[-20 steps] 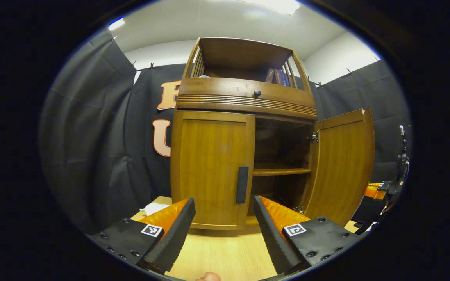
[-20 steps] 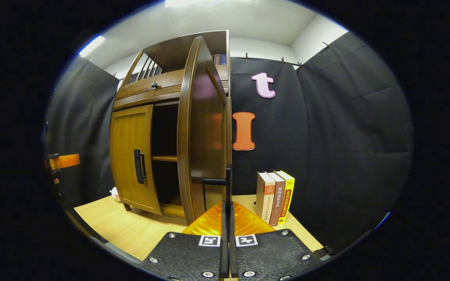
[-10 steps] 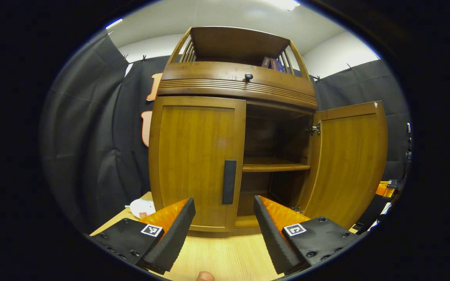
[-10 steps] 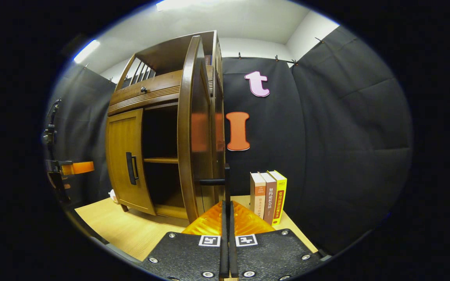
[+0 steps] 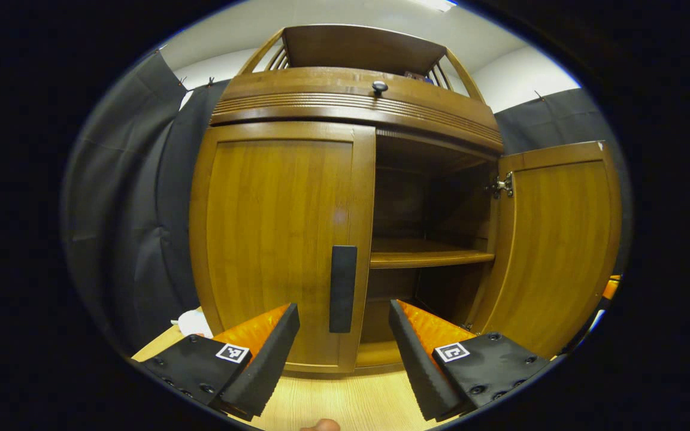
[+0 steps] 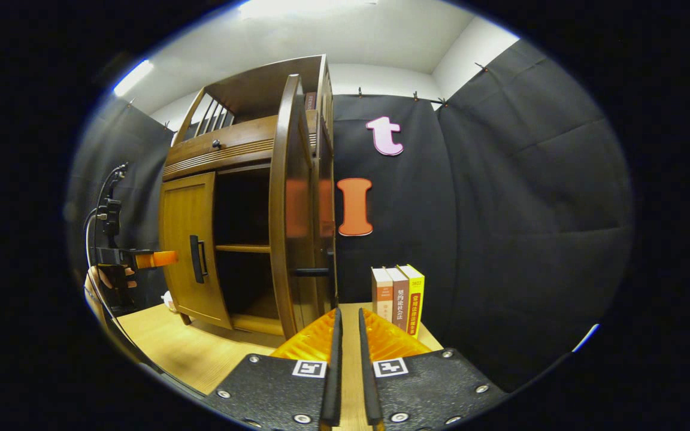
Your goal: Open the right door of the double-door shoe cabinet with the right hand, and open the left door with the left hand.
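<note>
Legibly, only "2022" tops the yellow book (image 6: 415, 297); left gripper (image 5: 343, 326) spread, right gripper (image 6: 346, 347) slightly parted.

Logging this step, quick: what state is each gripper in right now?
Left gripper: open, holding nothing, facing the left door's handle.
Right gripper: slightly open, holding nothing, off the right door's handle.

The left gripper view looks from low and close, straight at the front of the shoe cabinet (image 5: 345, 197), which takes most of the frame. The right gripper view looks from farther off at the right side, along the edge of the open right door (image 6: 288, 203). The 2 views share the cabinet, its closed left door (image 5: 279, 239) and the wooden tabletop (image 6: 195, 353).
</note>
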A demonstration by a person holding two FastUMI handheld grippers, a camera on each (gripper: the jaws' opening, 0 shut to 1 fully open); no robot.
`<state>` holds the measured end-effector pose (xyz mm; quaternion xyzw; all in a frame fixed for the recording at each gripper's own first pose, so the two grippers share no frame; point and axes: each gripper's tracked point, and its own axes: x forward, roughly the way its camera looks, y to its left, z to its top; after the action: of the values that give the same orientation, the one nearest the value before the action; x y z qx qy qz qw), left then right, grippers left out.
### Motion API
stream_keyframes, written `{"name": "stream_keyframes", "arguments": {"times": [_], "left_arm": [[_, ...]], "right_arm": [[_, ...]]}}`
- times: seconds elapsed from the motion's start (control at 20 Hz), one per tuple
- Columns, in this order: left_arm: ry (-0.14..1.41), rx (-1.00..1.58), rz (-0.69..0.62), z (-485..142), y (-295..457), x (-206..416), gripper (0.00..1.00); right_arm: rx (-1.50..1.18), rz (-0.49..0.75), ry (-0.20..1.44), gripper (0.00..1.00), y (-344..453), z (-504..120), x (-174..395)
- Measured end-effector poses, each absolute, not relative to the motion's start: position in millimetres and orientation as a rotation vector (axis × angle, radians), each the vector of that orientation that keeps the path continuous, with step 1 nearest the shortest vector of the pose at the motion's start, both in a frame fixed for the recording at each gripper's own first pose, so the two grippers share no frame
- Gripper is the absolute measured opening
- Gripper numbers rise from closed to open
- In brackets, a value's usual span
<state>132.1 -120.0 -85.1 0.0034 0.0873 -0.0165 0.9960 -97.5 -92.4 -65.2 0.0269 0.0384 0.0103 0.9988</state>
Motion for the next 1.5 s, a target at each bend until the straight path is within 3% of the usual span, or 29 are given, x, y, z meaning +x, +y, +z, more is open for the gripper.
{"name": "stream_keyframes", "arguments": {"times": [0.05,0.1,0.15,0.3,0.35,0.45,0.6,0.65,0.85,1.35,1.4,1.5], "left_arm": [[0.182,0.010,-0.031,-89.8,-120.5,139.8,0.94],[0.188,0.012,-0.031,-95.6,-121.6,148.1,0.93],[0.195,0.008,-0.028,-99.9,-121.2,155.3,0.93],[0.194,0.004,-0.014,-108.5,-116.0,177.6,0.94],[0.191,0.008,-0.011,-109.9,-114.3,184.2,0.94],[0.185,0.024,-0.008,-110.8,-112.3,194.5,0.94],[0.178,0.055,0.002,-111.9,-110.3,205.3,0.94],[0.171,0.062,0.001,-110.9,-110.3,211.0,0.94],[0.195,0.086,0.013,-118.9,-106.1,218.0,0.91],[0.222,0.083,-0.051,-125.7,-119.6,224.9,0.36],[0.221,0.060,-0.064,-124.1,-121.6,222.0,0.31],[0.211,0.045,-0.082,-123.9,-121.7,215.0,0.35]], "right_arm": [[0.056,0.006,0.067,0.25,-97.8,-61.1,-98.6],[0.057,-0.009,0.058,0.25,-102.6,-59.2,-99.3],[0.056,-0.025,0.054,0.39,-107.8,-59.5,-99.4],[0.055,-0.067,0.050,0.65,-121.2,-63.0,-98.9],[0.057,-0.077,0.047,0.78,-124.2,-63.6,-98.4],[0.054,-0.094,0.044,0.91,-130.0,-65.0,-94.3],[0.066,-0.102,0.045,0.89,-131.2,-68.5,-89.9],[0.069,-0.103,0.044,0.99,-131.3,-69.5,-87.5],[0.094,-0.105,0.045,0.99,-129.7,-73.1,-82.3],[0.103,-0.129,0.044,0.99,-134.2,-68.4,-86.5],[0.102,-0.130,0.043,0.99,-133.4,-67.6,-88.2],[0.104,-0.126,0.042,0.99,-127.8,-64.1,-90.1]]}}
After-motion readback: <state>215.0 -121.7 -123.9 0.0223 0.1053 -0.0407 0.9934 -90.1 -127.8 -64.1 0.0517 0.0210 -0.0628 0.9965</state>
